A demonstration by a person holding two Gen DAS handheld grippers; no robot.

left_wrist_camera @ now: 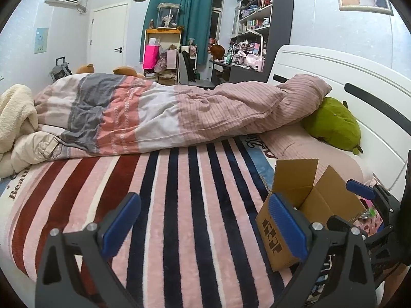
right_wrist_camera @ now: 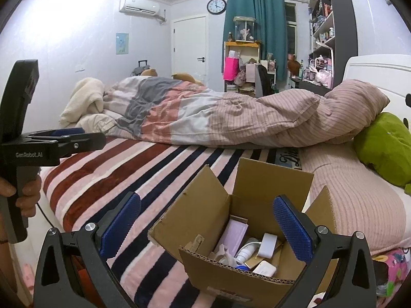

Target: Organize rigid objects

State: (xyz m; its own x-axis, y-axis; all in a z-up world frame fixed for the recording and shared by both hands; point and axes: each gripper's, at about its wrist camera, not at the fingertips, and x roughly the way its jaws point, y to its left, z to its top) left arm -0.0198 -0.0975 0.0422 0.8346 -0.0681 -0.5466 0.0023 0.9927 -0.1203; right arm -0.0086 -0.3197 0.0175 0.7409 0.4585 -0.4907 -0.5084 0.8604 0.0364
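- The cardboard box [right_wrist_camera: 226,233] sat open on the striped blanket [right_wrist_camera: 154,174] near the bed's front edge, its four flaps standing up.
- Inside it lay a lilac packet [right_wrist_camera: 235,234], a white bottle [right_wrist_camera: 245,252], a white adapter [right_wrist_camera: 268,245] and a flat white case [right_wrist_camera: 264,269], crowded together against the near wall.
- The right gripper [right_wrist_camera: 205,225] hovered above the box, jaws spread wide with nothing between the blue pads.
- The left gripper [left_wrist_camera: 203,225] hung over the bare blanket to the left of the box [left_wrist_camera: 290,220], jaws likewise wide and empty.
- A rumpled duvet [left_wrist_camera: 159,113] lay across the far half of the bed, with a green plush [left_wrist_camera: 331,123] by the white headboard [left_wrist_camera: 334,74].
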